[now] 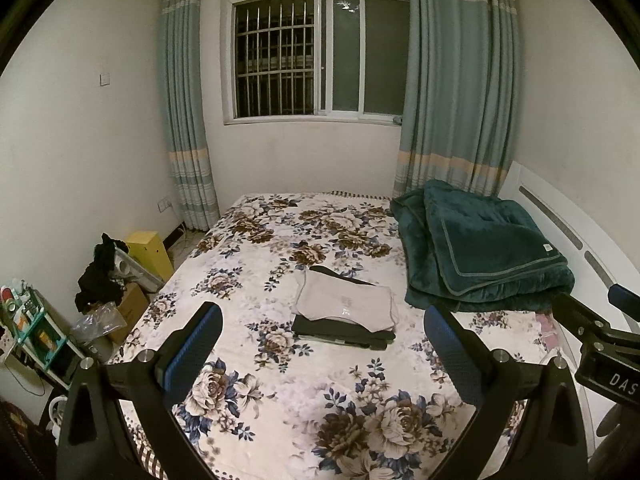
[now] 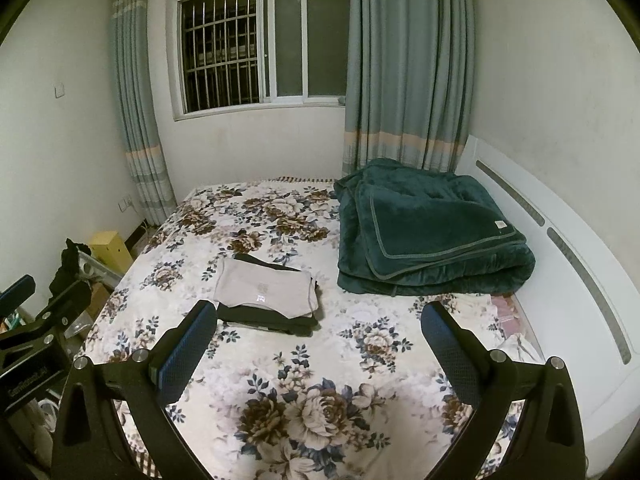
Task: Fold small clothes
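Left wrist view: left gripper (image 1: pixel 323 344), fingers spread wide, holding nothing, above the floral bed (image 1: pixel 256 248). Folded clothes stack (image 1: pixel 346 308), beige piece on dark ones, mid-bed beside green blanket (image 1: pixel 484 248).

Right wrist view: right gripper (image 2: pixel 319 338), fingers wide, empty; stack (image 2: pixel 266 292) ahead-left.

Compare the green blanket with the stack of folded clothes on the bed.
The green blanket is one bulky, plush, dark teal bundle; the stack of folded clothes is thin and flat, beige on top with dark pieces beneath. The blanket sits by the headboard, the stack mid-bed. Both are folded and lie on the floral bedspread.
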A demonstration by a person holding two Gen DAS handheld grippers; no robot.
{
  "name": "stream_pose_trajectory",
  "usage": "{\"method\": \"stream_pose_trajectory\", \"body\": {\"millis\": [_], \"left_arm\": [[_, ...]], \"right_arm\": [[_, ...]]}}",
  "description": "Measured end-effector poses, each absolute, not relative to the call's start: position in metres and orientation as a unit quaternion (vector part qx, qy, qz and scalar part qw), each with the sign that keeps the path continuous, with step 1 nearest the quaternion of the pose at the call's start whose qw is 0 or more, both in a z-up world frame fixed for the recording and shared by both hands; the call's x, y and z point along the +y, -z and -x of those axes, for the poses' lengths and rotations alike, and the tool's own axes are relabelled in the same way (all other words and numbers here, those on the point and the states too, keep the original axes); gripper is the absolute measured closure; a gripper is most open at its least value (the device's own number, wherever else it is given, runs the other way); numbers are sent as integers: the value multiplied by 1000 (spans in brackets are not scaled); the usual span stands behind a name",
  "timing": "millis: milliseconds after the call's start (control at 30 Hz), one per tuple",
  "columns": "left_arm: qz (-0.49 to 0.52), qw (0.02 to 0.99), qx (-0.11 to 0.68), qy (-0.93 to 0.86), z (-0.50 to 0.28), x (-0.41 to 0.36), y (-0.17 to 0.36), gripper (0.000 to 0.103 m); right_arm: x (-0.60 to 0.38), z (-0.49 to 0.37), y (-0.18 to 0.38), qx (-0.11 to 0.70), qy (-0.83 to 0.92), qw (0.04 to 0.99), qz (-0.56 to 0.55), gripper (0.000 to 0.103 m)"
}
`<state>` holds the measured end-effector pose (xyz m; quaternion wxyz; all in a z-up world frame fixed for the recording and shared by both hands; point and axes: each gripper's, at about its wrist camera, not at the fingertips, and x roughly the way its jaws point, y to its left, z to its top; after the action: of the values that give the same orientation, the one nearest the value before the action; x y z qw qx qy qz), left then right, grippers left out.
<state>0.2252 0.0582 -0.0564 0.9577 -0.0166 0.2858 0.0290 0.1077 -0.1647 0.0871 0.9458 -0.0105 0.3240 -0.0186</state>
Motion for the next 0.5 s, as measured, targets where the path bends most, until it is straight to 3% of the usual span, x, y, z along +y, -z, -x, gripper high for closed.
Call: {"method": "stream_pose_trajectory", "body": {"millis": [500], "left_arm": [[18, 960, 279, -32, -220, 51, 51, 0]], "right_arm": [[-163, -104, -89, 322, 21, 947, 8, 0]]}}
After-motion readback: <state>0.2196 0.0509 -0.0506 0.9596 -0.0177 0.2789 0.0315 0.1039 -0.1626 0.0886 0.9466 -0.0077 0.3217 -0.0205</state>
